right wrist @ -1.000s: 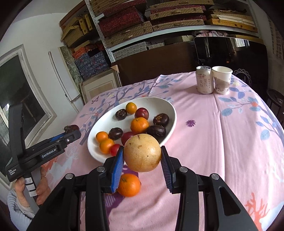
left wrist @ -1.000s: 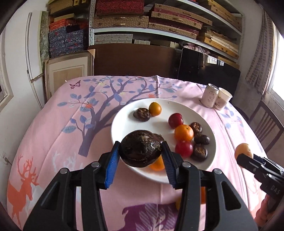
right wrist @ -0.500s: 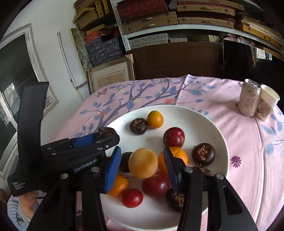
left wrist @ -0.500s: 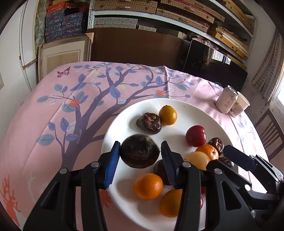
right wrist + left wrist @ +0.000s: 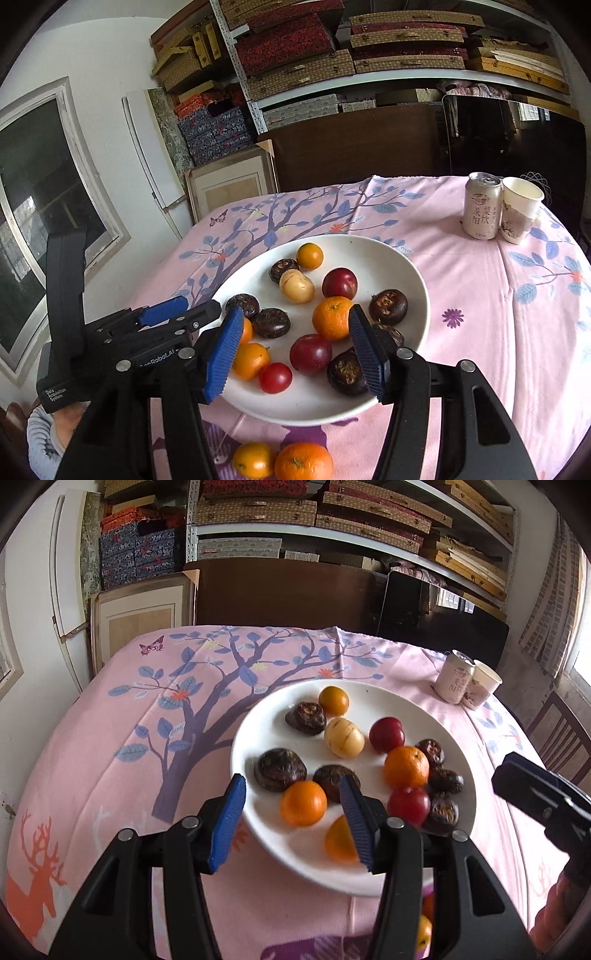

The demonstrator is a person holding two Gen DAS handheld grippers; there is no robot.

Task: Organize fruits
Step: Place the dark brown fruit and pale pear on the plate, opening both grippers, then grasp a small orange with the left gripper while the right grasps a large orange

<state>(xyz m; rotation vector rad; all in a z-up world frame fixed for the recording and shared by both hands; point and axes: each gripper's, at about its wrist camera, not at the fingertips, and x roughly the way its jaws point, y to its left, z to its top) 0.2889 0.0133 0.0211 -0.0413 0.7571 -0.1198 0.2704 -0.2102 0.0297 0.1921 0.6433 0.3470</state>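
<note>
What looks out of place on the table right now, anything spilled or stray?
Nothing is spilled. Two orange fruits lie on the tablecloth in front of the white plate, while the other fruit is on it. The can and paper cup stand upright. Both grippers are open and empty.

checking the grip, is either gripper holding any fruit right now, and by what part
Nothing is held: the left gripper and right gripper both stand open over the plate.

We see from each wrist, tilted down along its jaws, close over the counter's near edge; both views share the plate (image 5: 258,734) (image 5: 413,273), can (image 5: 453,681) (image 5: 482,206) and shelves (image 5: 332,531) (image 5: 369,77).
</note>
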